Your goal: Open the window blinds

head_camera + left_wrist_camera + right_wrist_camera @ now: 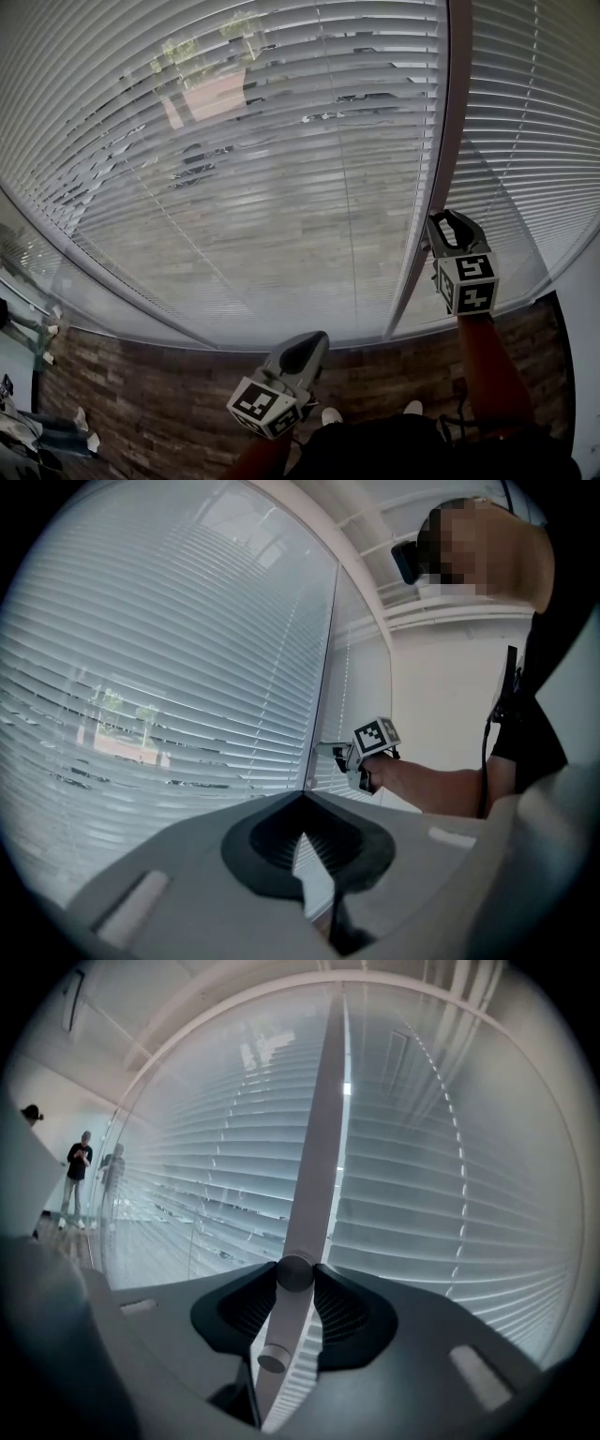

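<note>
Presently, right gripper (pixel 450 221) pinches the mullion knob (pixel 294 1273); left gripper (pixel 303 799) hangs closed, empty. Pads (pixel 349 1312) may slip off it, leaving slats (pixel 281 187) unturned.

No legible text, numbers or brands anywhere.
Only black-and-white square markers on the left tool (pixel 307 345) and right tool (pixel 448 223): coded patterns, not letters or digits.
</note>
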### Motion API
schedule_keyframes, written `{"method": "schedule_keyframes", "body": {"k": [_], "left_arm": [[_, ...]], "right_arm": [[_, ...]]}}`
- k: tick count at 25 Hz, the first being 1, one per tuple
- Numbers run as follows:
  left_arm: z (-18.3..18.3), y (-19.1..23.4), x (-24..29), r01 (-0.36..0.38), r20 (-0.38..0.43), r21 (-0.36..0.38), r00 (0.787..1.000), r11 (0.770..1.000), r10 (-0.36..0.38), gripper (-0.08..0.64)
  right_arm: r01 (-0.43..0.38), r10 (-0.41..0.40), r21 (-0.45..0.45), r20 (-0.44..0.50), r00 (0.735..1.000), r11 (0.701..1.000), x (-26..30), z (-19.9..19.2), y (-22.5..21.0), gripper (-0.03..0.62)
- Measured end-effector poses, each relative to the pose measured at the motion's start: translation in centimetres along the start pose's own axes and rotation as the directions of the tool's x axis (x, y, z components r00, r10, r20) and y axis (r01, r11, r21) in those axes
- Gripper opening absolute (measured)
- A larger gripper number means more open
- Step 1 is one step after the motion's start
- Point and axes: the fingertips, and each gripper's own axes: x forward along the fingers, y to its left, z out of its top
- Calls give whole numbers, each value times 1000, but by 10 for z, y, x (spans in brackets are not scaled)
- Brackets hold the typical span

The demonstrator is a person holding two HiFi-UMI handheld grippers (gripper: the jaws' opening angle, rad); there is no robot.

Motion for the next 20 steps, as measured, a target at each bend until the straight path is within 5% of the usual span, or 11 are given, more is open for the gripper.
{"method": "schedule_keyframes", "body": {"k": [7, 20], "left_arm": [[-3, 1, 2, 2, -6, 1, 1000, 1000, -2, 0], [-4, 0, 1, -4, -1, 5, 1000, 1000, 4, 0]], "right_arm": [[34, -40, -269, -17, 999, 962, 1, 3, 4, 150], [103, -148, -649, -15, 989, 754, -1, 2, 8, 149]]}}
